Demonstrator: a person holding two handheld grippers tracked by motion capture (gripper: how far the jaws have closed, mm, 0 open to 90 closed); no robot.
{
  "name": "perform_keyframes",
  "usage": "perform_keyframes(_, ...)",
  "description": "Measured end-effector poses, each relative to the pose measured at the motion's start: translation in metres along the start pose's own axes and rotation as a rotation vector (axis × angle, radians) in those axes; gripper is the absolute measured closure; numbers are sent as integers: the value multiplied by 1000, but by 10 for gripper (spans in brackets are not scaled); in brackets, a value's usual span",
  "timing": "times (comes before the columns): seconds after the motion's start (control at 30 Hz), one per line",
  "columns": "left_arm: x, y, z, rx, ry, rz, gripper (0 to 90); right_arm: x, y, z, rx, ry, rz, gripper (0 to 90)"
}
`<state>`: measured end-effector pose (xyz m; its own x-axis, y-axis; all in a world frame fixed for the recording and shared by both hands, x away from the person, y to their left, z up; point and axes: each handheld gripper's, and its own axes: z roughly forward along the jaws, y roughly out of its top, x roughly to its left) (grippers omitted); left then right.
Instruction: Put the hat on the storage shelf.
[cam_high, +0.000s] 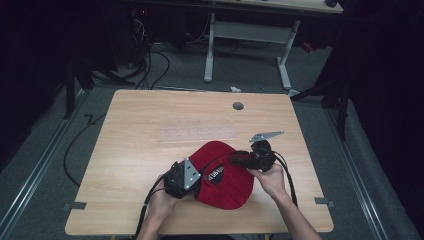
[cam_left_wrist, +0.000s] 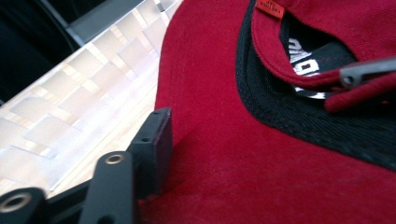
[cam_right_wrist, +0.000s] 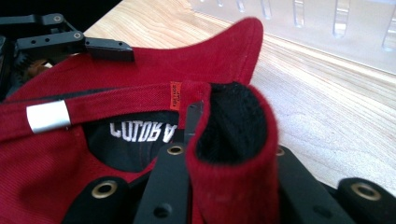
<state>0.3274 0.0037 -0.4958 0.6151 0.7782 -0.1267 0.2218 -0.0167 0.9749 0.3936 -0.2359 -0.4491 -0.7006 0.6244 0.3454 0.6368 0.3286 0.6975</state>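
The soft dark-red cloth cap (cam_high: 223, 176) lies on the near half of the pale wooden table (cam_high: 140, 120), between the two hands, and it is upside down so its black inside shows. In the high view much of the cap's left edge is hidden under the left gripper (cam_high: 181, 176), and its right edge is hidden under the right gripper (cam_high: 236, 160). White letters (cam_right_wrist: 137, 131) are sewn on the black lining, but they are partly covered by the red strap and hard to read. A small orange tag (cam_right_wrist: 175, 95) sits on the strap, and its tiny words are too small to make out. A shiny silver clip (cam_right_wrist: 48, 115) is on the strap too. In the left gripper view one black jaw rests on the red cloth at the cap's edge; the other jaw is cut off, so it cannot be told if the cloth is squeezed. In the right gripper view, the left gripper's thin black jaw lies on top of the cap's red brim. The right gripper's jaws are closed on a folded bit of the cap's back rim, with red cloth bunched up between them. A flat see-through plastic sheet (cam_high: 197, 133) lies on the table just past the cap.
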Motion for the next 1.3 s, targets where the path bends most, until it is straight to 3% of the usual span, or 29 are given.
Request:
perform_keyframes(0.27,1,14,-9,18,-85,-68,643,3,-2,-5,-49,7,-34,753)
perform_keyframes(0.5,-1,22,-15,50,-119,-58,736,3,1,-7,-65,-10,-32,664)
perform_keyframes(0.6,-2,22,-16,68,-123,-36,779,1,1,-11,-91,-20,-25,592)
perform_keyframes(0.8,-1,22,-18,88,-117,-31,850,-6,2,-32,-195,-51,4,503)
perform_keyframes(0.83,0,23,-18,82,-118,-50,850,-8,1,-35,-211,-57,12,486)
perform_keyframes(1.0,2,24,-19,88,-118,-50,851,-13,0,-45,-245,-100,0,461)
perform_keyframes(1.23,8,26,-22,82,-103,-73,854,-15,-3,-59,-332,-106,10,429)
perform_keyframes(1.3,12,28,-23,74,-95,-91,855,-16,-6,-62,-345,-129,10,429)
